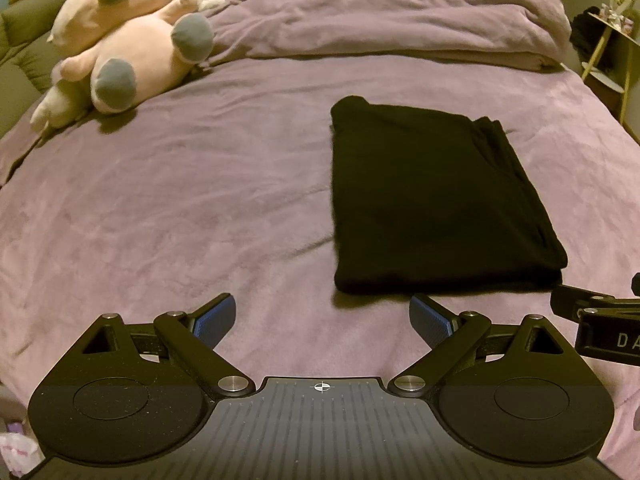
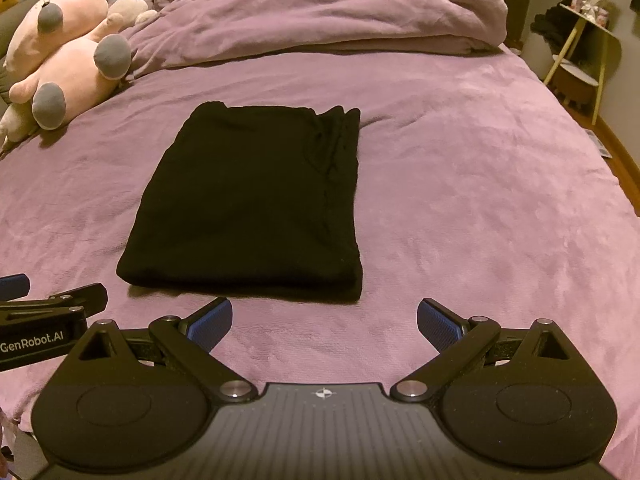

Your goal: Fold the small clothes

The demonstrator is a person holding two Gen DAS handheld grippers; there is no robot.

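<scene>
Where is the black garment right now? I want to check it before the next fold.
The folded black garment lies flat on the purple bedspread, just ahead of both open grippers, with the pink plush toy off to its far left.

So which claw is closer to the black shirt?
Right. The right claw sits just below the black shirt's near edge; the left claw is off to its left.
</scene>
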